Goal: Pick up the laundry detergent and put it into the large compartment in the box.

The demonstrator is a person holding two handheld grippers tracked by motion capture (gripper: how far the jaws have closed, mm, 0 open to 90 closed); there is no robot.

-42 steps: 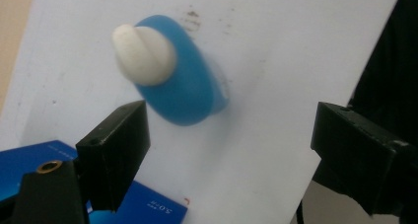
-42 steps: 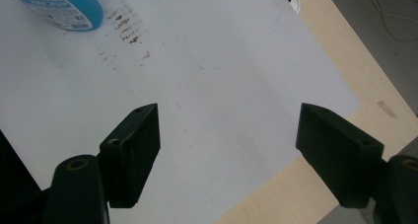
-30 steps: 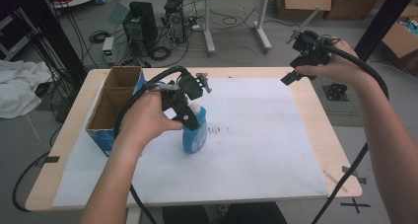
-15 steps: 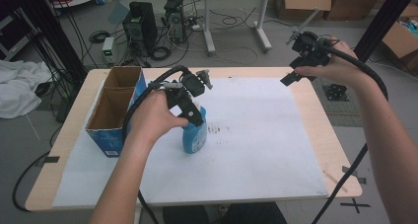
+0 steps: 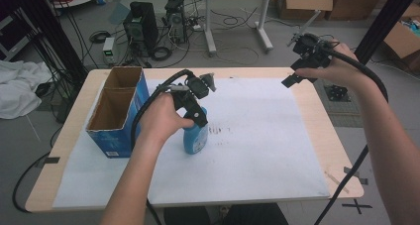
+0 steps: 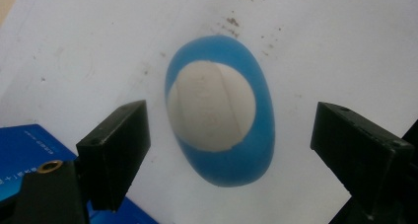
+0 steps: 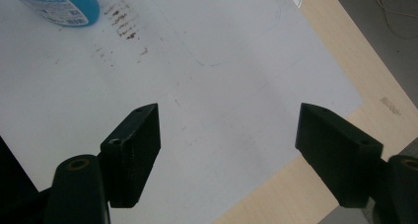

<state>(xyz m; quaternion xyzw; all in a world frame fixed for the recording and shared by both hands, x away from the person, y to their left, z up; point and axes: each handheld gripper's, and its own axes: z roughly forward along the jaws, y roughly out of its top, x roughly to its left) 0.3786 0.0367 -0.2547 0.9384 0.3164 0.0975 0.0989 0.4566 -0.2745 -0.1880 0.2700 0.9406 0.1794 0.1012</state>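
Note:
A blue bottle (image 5: 195, 139) with a white cap (image 6: 212, 108) stands upright on the white paper (image 5: 257, 136) near the table's middle. My left gripper (image 5: 200, 117) hovers right above it and points down. In the left gripper view the left gripper (image 6: 229, 147) is open, with one jaw on each side of the bottle (image 6: 222, 160) and not touching it. My right gripper (image 5: 295, 66) is raised over the table's far right corner. In the right gripper view the right gripper (image 7: 229, 150) is open over bare paper, with the bottle (image 7: 54, 4) far off.
A blue cardboard box (image 5: 116, 113) with two open compartments stands at the left, close to my left forearm. Brown smudges (image 5: 220, 132) mark the paper beside the bottle. The wooden table edge (image 7: 315, 174) runs just beyond the paper on the right.
My left hand has shifted slightly over the bottle, which stands where it was. The right gripper has stayed nearly still.

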